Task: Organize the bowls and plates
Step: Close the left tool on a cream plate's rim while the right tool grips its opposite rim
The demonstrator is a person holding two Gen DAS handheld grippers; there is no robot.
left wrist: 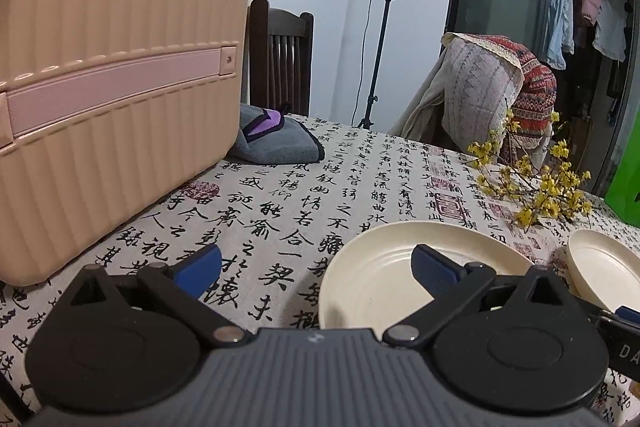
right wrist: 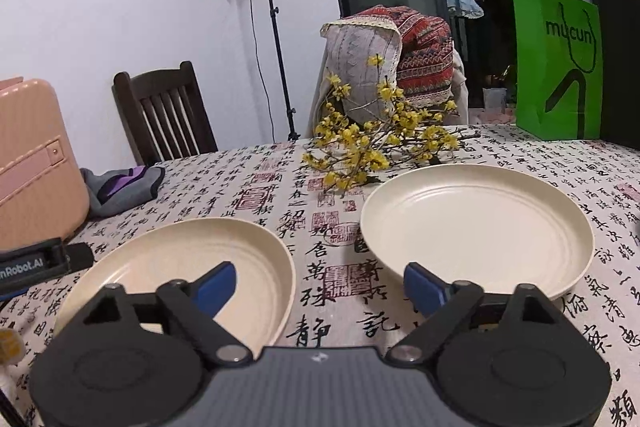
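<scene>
With both jaws wide and empty, our left gripper (left wrist: 316,263) and right gripper (right wrist: 318,281) hover over two round cream plates (right wrist: 188,267) (right wrist: 476,227) lying apart on the calligraphy-print tablecloth (right wrist: 320,307), where a shallow bite could let a rim slip.

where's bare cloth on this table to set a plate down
Free patch: the tablecloth between the pink case and the left plate, in front of the grey cloth. A narrower strip runs between the left plate and the right plate. Crowded behind the plates: yellow flower branches, then the green bag.
</scene>
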